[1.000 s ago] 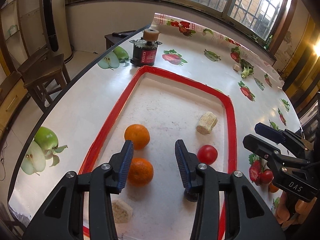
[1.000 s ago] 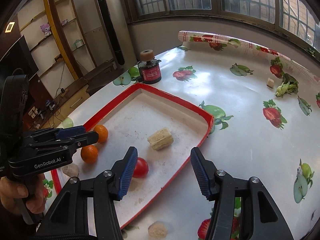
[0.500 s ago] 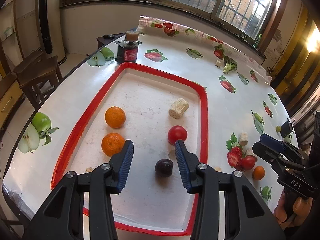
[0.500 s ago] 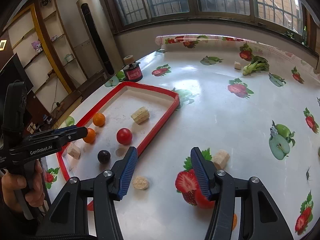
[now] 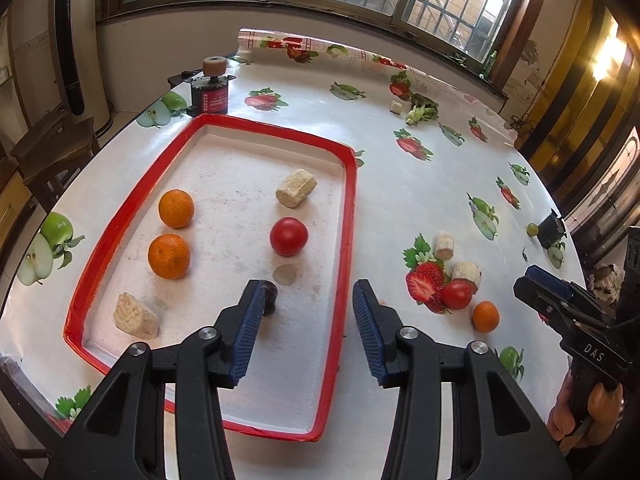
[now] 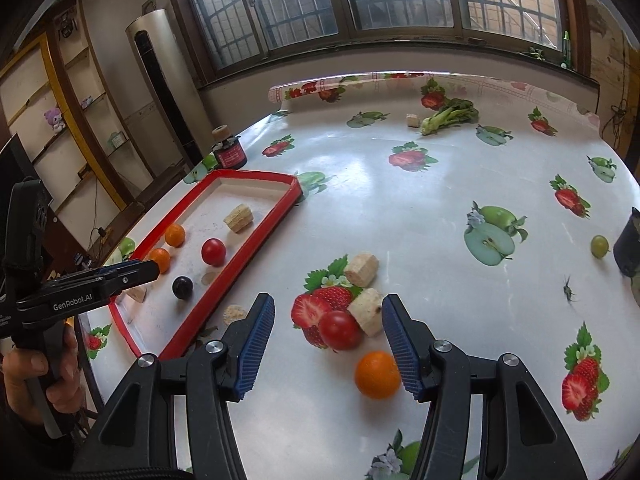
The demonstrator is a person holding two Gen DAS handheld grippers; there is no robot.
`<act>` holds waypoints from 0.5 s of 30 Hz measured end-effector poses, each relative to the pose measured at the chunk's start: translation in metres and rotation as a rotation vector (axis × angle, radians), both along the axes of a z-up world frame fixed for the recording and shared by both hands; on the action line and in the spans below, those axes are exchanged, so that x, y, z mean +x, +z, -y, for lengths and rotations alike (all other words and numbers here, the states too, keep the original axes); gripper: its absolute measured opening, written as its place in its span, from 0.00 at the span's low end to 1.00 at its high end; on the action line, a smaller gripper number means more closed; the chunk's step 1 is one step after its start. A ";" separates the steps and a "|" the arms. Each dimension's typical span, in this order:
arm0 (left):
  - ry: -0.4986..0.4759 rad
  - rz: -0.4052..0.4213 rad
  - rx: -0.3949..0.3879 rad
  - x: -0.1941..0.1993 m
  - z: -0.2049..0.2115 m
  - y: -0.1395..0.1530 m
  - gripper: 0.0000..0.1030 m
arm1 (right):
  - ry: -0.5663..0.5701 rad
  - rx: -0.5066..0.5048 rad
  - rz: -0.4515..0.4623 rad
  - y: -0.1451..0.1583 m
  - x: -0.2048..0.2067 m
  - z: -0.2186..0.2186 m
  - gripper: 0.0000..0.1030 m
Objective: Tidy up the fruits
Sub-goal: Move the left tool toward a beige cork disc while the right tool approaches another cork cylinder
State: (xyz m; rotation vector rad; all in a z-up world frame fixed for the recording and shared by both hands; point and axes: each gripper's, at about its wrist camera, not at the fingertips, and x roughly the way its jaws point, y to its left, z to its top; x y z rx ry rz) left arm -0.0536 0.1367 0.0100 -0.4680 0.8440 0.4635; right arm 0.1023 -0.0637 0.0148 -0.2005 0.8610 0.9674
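Observation:
A red-rimmed tray (image 5: 347,216) holds two oranges (image 5: 176,208) (image 5: 169,256), a red tomato (image 5: 289,236), a dark plum (image 5: 271,294) and two corn pieces (image 5: 296,188) (image 5: 134,316). My left gripper (image 5: 306,330) is open and empty above the tray's near right part, the plum just beside its left finger. My right gripper (image 6: 327,350) is open and empty over the table, with a red tomato (image 6: 340,330) and a small orange (image 6: 377,374) between its fingers. The tray also shows in the right wrist view (image 6: 256,240).
Corn pieces (image 6: 361,269) (image 6: 370,310) (image 6: 234,314) lie by the loose tomato. A green grape (image 6: 599,245) and a dark cup (image 6: 629,242) sit at the far right. A green vegetable (image 6: 450,115) lies at the back. A dark jar (image 5: 210,94) stands beyond the tray.
Both grippers have pulled back and risen. The left one has left the plum in the tray and shifted right. The right one has swung right to the loose tomato and orange.

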 end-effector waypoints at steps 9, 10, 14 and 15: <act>-0.074 -0.016 -0.001 0.017 0.035 -0.005 0.49 | -0.089 -0.013 -0.016 -0.012 0.012 0.051 0.57; -0.082 -0.019 -0.002 0.020 0.038 -0.006 0.49 | -0.097 -0.017 -0.020 -0.014 0.014 0.055 0.57; -0.110 -0.033 -0.006 0.029 0.051 -0.010 0.49 | -0.117 -0.025 -0.034 -0.022 0.017 0.069 0.57; -0.116 -0.036 -0.007 0.032 0.053 -0.011 0.49 | -0.120 -0.027 -0.037 -0.023 0.018 0.072 0.57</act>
